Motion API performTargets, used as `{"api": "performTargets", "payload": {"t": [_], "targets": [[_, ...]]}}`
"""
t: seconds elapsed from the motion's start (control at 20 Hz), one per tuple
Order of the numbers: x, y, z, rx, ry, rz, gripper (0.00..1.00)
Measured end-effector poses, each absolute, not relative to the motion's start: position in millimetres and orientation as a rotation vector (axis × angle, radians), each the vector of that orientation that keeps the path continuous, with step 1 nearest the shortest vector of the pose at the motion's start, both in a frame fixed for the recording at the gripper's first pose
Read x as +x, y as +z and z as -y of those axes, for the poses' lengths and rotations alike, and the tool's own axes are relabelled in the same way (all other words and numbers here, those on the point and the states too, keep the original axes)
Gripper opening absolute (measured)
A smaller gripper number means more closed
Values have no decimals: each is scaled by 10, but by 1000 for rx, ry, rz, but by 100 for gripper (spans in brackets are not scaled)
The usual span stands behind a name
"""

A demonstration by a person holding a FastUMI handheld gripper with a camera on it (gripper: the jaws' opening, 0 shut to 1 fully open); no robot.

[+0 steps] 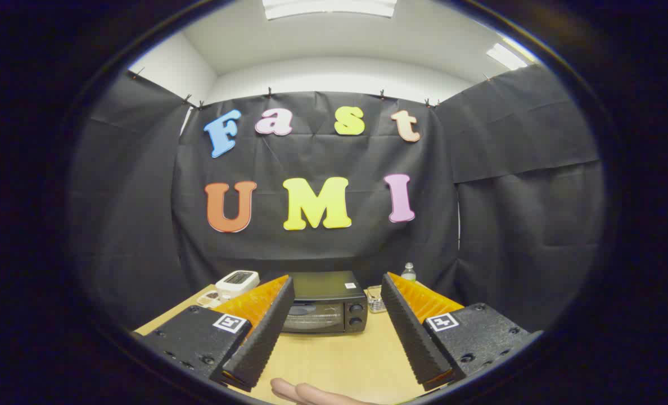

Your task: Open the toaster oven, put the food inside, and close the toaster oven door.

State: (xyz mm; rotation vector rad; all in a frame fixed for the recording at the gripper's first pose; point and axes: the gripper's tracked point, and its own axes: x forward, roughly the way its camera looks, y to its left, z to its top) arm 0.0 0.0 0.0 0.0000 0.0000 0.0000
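gripper (337, 292) released, holding nothing | toaster oven (325, 304) door closed, beyond fingers on table (339, 360)

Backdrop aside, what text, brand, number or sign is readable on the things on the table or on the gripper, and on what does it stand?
Toaster oven: white sticker on its top, too small to read.
White device left of the oven: display too blurred to read.
Bottle: too small to read any label.
Gripper, fingers open with the oven beyond them: square coded markers, no words.
Nothing legible.
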Motion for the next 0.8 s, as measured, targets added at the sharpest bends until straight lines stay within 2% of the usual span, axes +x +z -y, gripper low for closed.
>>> {"api": "performTargets", "payload": {"t": [0.8], "targets": [[170, -149, 80, 34, -7, -39, 100]]}}
